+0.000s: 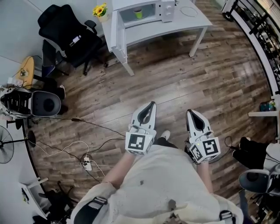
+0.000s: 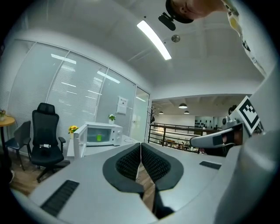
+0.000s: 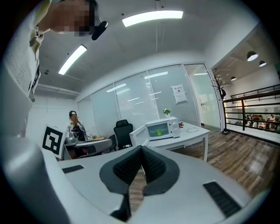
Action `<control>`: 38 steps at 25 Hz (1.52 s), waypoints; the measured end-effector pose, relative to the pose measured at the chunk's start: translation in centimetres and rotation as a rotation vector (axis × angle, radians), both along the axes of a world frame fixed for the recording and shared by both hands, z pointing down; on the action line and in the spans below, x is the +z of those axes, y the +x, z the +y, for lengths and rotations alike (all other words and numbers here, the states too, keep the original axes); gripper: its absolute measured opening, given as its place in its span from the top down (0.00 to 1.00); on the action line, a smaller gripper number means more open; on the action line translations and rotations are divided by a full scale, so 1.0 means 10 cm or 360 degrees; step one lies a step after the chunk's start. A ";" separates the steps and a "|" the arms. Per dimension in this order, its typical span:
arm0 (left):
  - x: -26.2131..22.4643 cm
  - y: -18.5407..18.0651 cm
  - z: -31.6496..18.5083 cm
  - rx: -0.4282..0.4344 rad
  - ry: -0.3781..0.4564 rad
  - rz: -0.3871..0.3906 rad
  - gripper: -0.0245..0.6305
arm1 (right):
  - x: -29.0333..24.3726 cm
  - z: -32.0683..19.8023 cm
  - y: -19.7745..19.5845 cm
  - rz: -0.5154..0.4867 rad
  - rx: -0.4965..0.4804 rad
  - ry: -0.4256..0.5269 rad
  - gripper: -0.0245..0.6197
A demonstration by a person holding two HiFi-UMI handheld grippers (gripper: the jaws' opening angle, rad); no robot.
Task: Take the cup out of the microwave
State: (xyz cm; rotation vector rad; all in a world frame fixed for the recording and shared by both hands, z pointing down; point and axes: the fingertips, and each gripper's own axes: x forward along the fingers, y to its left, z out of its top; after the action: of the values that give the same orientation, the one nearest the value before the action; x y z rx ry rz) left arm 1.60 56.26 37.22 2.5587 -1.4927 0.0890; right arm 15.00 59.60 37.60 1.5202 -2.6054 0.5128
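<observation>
A white microwave (image 1: 146, 11) stands on a white table (image 1: 179, 24) far across the room, its door (image 1: 114, 26) swung open to the left. Inside it stands a small green cup (image 1: 138, 14), which also shows as the cup (image 2: 99, 138) in the left gripper view and the cup (image 3: 159, 131) in the right gripper view. My left gripper (image 1: 151, 106) and right gripper (image 1: 191, 113) are held side by side in front of my body, well short of the table. Both point toward the microwave. The left gripper (image 2: 140, 151) and the right gripper (image 3: 141, 153) are each shut with nothing between the pads.
A black office chair (image 1: 65, 35) stands left of the table, with yellow flowers (image 1: 100, 9) behind it. Cables and a power strip (image 1: 87, 164) lie on the wood floor at the left. A black railing (image 1: 258, 26) runs along the right. A person (image 3: 76, 127) sits at a desk.
</observation>
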 end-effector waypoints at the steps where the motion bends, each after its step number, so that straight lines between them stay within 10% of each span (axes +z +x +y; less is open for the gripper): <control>1: 0.02 0.00 0.06 0.0006 0.0006 0.0003 0.93 | 0.00 0.05 -0.01 0.0000 -0.0007 0.0003 0.95; 13: -0.06 -0.07 0.19 0.0013 0.0050 0.0018 0.92 | -0.13 0.19 -0.17 0.0050 -0.0029 0.0038 0.95; 19: -0.09 -0.19 -0.29 -0.0005 0.0061 0.0009 0.65 | -0.20 -0.21 -0.26 0.0048 0.0001 0.0046 0.95; 38: -0.13 -0.47 -2.03 0.0191 0.0081 0.0023 0.65 | -0.22 -1.80 -0.74 0.0046 0.0123 0.0043 0.95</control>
State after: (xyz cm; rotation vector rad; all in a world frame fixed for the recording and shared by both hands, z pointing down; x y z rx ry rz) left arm -3.06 35.93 35.89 2.6821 -1.3523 0.0489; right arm 7.63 41.56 35.37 1.6297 -2.5506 0.4600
